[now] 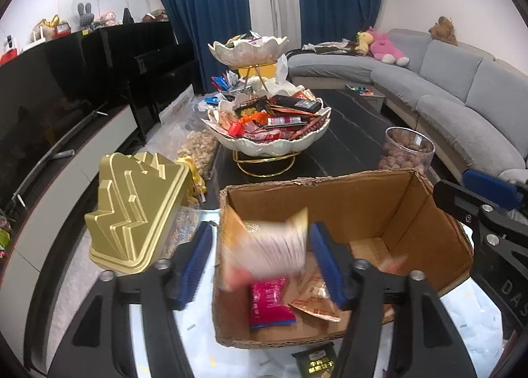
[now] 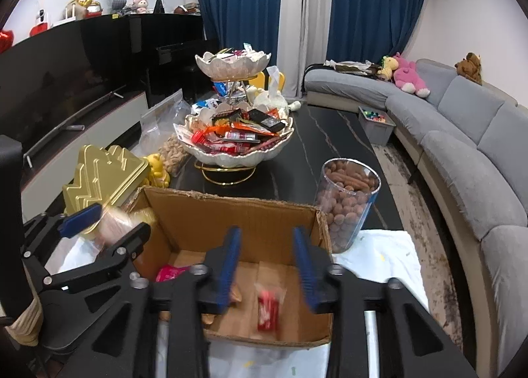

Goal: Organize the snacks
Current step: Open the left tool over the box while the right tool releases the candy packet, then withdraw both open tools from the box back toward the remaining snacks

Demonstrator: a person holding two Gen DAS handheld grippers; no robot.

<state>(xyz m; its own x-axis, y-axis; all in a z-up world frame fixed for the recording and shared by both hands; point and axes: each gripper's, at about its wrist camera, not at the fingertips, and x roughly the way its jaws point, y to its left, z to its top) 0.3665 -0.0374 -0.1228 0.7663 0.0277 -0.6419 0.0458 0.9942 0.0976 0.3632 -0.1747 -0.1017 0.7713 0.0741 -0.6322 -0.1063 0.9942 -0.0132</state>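
The left gripper (image 1: 260,262) hung over the left wall of the cardboard box (image 1: 363,199), its jaws spread wide with a blurred white-and-orange snack packet (image 1: 264,246) between the blue pads; the blur made it impossible to tell whether the pads touched the packet. The packet's long axis ran roughly from seven to one o'clock in the left wrist view, its upper corner pointing toward one o'clock. Inside the box, a pink packet (image 1: 269,302) lay on the floor with its long axis running from twelve to six o'clock, and just to its right, at about three o'clock, lay an orange packet (image 1: 313,298). The right gripper (image 2: 267,265) hovered above the box with its jaws open and nothing between them; below it a small red packet (image 2: 269,310) lay on the box floor, long axis near twelve to six. At twelve o'clock beyond the box stood a two-tier snack bowl (image 2: 231,153), and at two o'clock a clear jar of nuts (image 2: 346,203).
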